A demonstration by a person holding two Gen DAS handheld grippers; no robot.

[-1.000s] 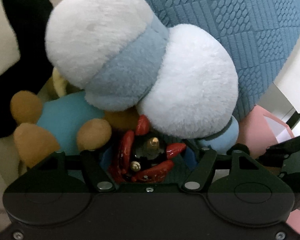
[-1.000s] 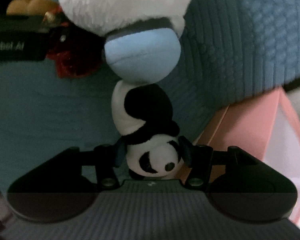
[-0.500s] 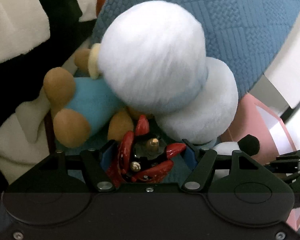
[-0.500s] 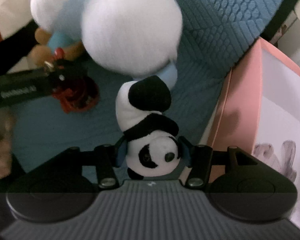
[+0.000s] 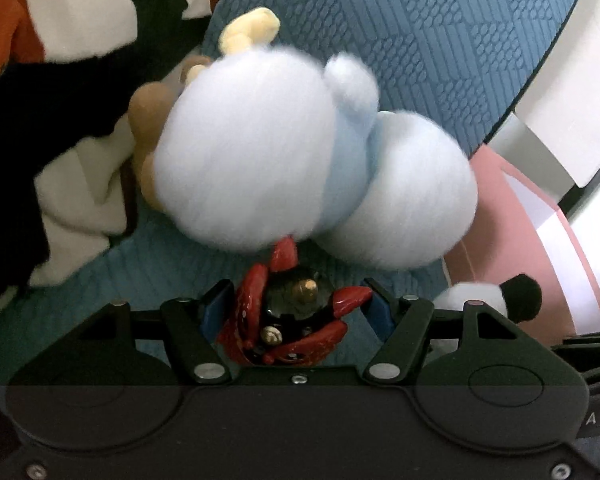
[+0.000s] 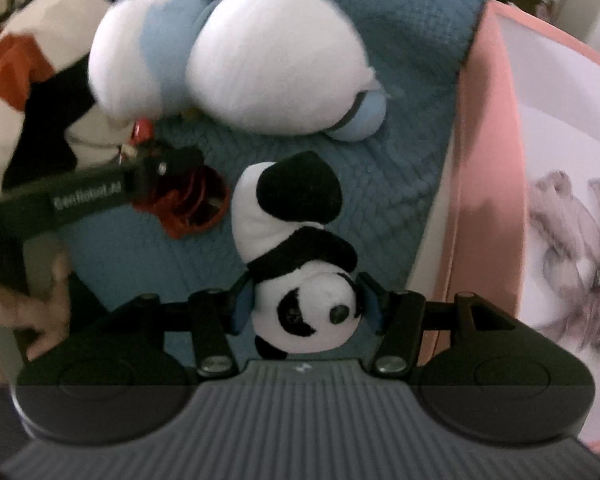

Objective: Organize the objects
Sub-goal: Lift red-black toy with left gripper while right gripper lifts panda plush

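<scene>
Sorting looks midway: left gripper [image 5: 296, 312] clamps a red figurine [image 5: 288, 320], right gripper [image 6: 306, 304] clamps a panda plush [image 6: 300, 264], neither yet in the pink box [image 6: 480, 160]

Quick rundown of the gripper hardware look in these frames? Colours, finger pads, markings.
Left gripper: black body, angled black linkage arms with silver pivot screws, blue fingertip pads. From the right wrist view its side bears blurred white lettering, unreadable. Right gripper: same black linkage and blue pads, but a grey ribbed housing at the base. No cables visible.
</scene>
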